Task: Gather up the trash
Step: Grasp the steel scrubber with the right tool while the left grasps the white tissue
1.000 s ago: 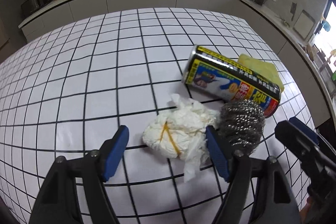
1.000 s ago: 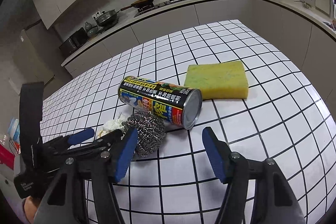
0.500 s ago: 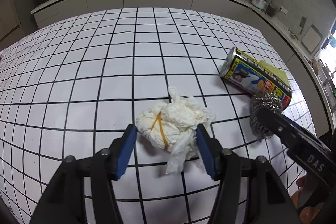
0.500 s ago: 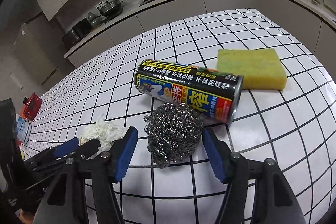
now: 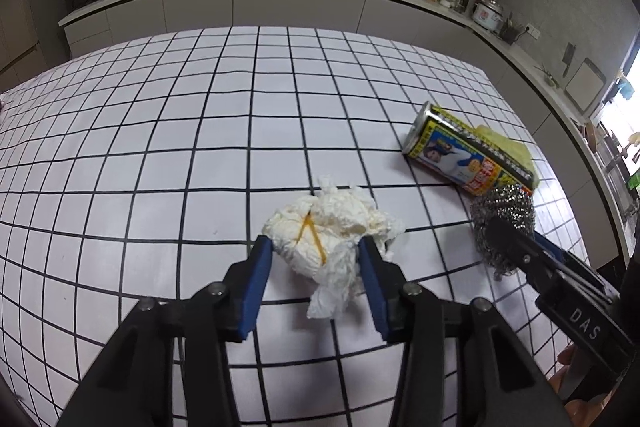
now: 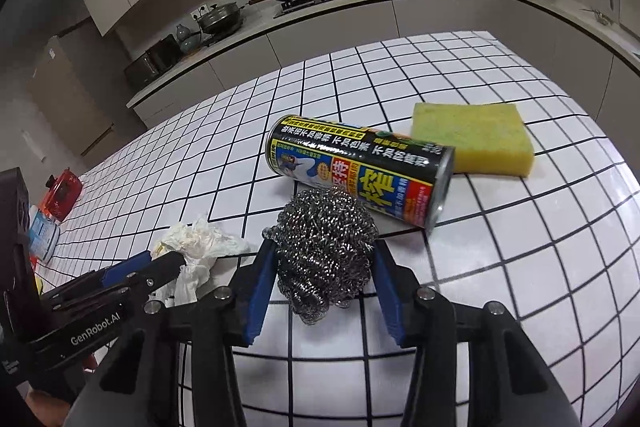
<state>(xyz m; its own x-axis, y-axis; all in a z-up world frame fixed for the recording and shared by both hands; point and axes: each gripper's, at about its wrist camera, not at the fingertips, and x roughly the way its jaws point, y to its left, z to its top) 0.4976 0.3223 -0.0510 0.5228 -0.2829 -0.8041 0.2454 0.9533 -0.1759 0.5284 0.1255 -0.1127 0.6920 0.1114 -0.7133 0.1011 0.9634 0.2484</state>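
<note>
Tissue wad clamped in left tongs; right tongs closing round scourer; can behind

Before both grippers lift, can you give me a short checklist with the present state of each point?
1. Left gripper shut on the crumpled tissue: ok, the blue pads press both its sides.
2. Right gripper around the steel wool: ok, the ball sits between the pads; its jaws have just been closing.
3. Right grip firm: cannot tell, pads look at the ball's sides.
4. Steel wool free of the can: not ok, it rests against the can's side.
5. Loose tissue tail clear of the table: not ok, it hangs below the pads.
6. Sponge out of the way: ok, behind the can.
</note>
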